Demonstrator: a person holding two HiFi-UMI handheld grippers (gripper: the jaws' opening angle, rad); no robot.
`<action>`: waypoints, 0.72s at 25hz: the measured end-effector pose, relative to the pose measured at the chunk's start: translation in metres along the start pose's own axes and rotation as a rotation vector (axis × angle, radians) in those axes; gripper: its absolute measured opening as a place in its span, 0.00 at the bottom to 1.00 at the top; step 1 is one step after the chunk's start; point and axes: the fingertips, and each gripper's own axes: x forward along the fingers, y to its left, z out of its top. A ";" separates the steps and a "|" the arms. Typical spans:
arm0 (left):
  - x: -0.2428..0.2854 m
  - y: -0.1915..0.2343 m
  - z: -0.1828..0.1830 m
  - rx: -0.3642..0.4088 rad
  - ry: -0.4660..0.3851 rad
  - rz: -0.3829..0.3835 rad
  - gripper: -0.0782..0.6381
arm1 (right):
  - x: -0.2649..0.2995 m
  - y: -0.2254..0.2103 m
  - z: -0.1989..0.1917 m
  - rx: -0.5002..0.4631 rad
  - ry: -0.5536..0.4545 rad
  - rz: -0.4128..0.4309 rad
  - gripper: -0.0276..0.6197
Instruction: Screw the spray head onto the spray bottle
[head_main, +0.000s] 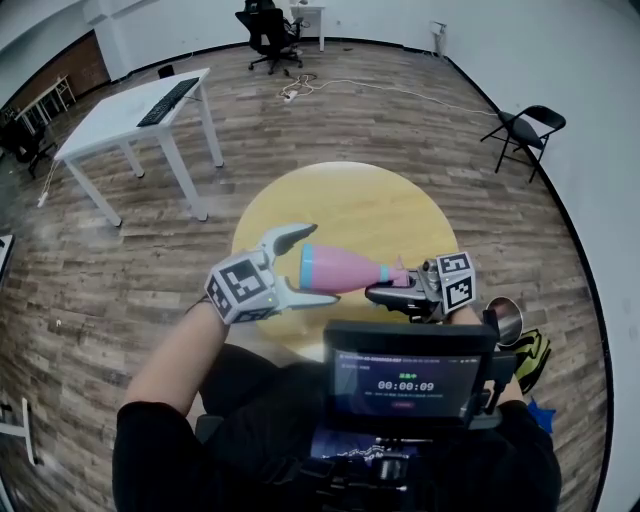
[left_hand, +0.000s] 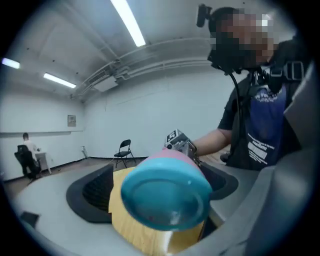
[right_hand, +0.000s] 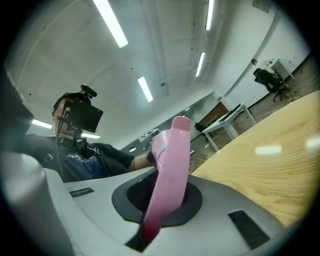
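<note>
The pink spray bottle (head_main: 345, 267), teal at its base, lay level in the air above the round table (head_main: 350, 200), base end between the left gripper's (head_main: 318, 264) jaws. The pink spray head (head_main: 393, 273) sat at its neck, clamped in the right gripper (head_main: 388, 285).

Out of my sight

In the view from my left gripper (head_main: 322, 264), the spray bottle (head_main: 345, 267) shows only its blue base (left_hand: 165, 197); neck and thread are hidden behind it. The lower end of the spray head (right_hand: 172, 165) vanishes between the jaws of my right gripper (head_main: 392, 282). From above, the screen (head_main: 410, 375) covers the near edge of the table (head_main: 370, 200).
</note>
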 end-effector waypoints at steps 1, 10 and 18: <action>0.004 -0.009 -0.001 0.042 0.007 -0.032 0.87 | 0.005 0.004 -0.003 0.000 0.025 0.021 0.05; 0.005 0.019 -0.016 -1.113 -0.164 -0.311 0.85 | 0.018 0.010 -0.009 -0.398 0.206 -0.148 0.05; -0.012 0.030 0.026 -0.624 -0.324 -0.118 0.87 | 0.003 -0.002 0.010 -0.131 -0.037 -0.067 0.05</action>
